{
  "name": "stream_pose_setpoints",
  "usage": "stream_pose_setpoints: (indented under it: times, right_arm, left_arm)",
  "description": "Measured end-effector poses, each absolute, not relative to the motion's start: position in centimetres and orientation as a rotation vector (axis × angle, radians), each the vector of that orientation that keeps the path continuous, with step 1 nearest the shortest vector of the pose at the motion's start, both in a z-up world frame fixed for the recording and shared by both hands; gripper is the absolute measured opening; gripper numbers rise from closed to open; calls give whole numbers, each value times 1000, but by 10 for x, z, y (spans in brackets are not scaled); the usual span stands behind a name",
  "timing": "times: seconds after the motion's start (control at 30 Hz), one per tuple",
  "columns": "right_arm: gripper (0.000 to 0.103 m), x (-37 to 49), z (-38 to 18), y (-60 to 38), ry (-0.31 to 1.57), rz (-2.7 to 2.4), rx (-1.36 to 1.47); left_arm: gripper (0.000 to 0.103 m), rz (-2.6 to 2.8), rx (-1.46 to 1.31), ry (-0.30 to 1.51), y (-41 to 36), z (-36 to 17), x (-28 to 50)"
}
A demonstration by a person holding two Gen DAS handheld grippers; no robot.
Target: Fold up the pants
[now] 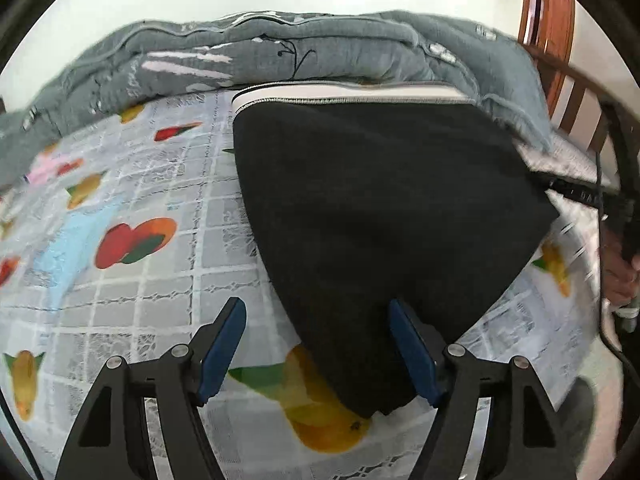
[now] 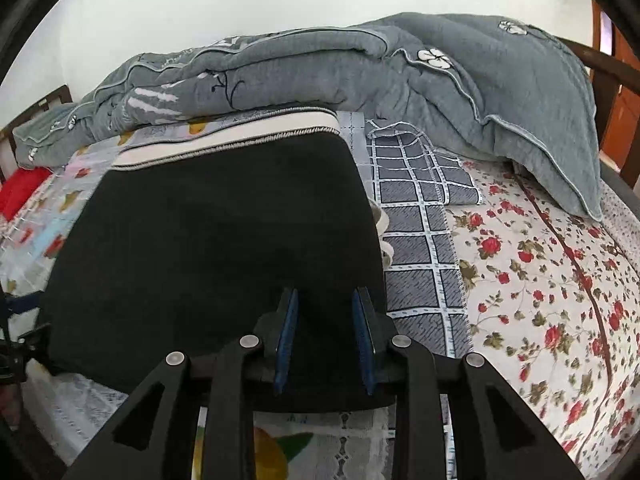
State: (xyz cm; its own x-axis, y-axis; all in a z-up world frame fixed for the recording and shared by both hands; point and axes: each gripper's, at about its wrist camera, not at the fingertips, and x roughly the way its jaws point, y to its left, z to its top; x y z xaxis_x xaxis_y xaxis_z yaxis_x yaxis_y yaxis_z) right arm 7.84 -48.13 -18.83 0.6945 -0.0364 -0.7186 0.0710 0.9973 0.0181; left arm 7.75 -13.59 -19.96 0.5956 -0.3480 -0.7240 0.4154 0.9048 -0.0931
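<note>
Down on the bed, the left wrist view shows black pants [image 1: 384, 216] lying folded on a fruit-print sheet [image 1: 132, 264], their white-edged waistband [image 1: 352, 94] at the far end, against a heaped grey quilt [image 1: 280, 52]. The left gripper [image 1: 318, 318] hangs over the near corner of the pants with its jaws wide; the blue pads [image 1: 224, 352] press on nothing, one over bare sheet, the other over the black cloth. At the right edge, blurred, a hand [image 1: 622, 276] holds the other tool. A wooden bed frame [image 1: 576, 96] shows behind.

From the right wrist, the pants [image 2: 208, 240] fill the middle, waistband [image 2: 224, 136] far, near edge under the right gripper [image 2: 326, 314]. Its jaws stand narrow, with a gap between the pads; black cloth lies beneath them, but whether any is pinched I cannot tell. Just beside the pants to the right lies a grey checked cloth [image 2: 416, 248], then a rose-print sheet [image 2: 540, 280]. The quilt [image 2: 360, 68] is piled along the far side.
</note>
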Motion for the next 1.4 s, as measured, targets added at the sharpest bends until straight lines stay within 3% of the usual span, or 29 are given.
stream_pose_setpoints:
  times: [0.07, 0.13, 0.17, 0.5, 0.6, 0.67, 0.73, 0.77, 0.83, 0.93, 1.2, 1.4]
  right_arm:
    - [30, 78, -176, -487, 773, -57, 52]
    - [47, 82, -165, -493, 738, -54, 72]
    - [50, 88, -159, -497, 722, -51, 98]
    - [52, 163, -194, -518, 844, 61, 297]
    - [52, 175, -206, -524, 881, 103, 382]
    - [51, 176, -209, -522, 876, 104, 383]
    - [44, 171, -205, -520, 865, 95, 375]
    - [39, 166, -200, -519, 853, 78, 375]
    - [27, 159, -190, -517, 848, 65, 405]
    - [21, 153, -181, -492, 853, 98, 443]
    - [18, 166, -189, -370, 855, 319, 392]
    - [24, 183, -184, -325, 823, 282, 278]
  left_arm:
    - [73, -483, 23, 811, -125, -193, 86]
    - [73, -472, -10, 815, -122, -189, 104]
    - [72, -468, -15, 825, -123, -189, 113]
    - [63, -599, -265, 974, -127, -220, 203]
    - [49, -615, -348, 1013, -128, -226, 220]
    - [34, -614, -365, 1035, -130, -226, 226]
    - [17, -650, -387, 1009, -124, -217, 227]
    - [14, -660, -391, 1002, -120, -213, 229]
    - [13, -669, -385, 992, -110, -206, 234]
    - [12, -649, -388, 988, -82, -199, 242]
    - [13, -466, -344, 944, 45, -175, 244]
    - [37, -323, -177, 1016, 74, -183, 241]
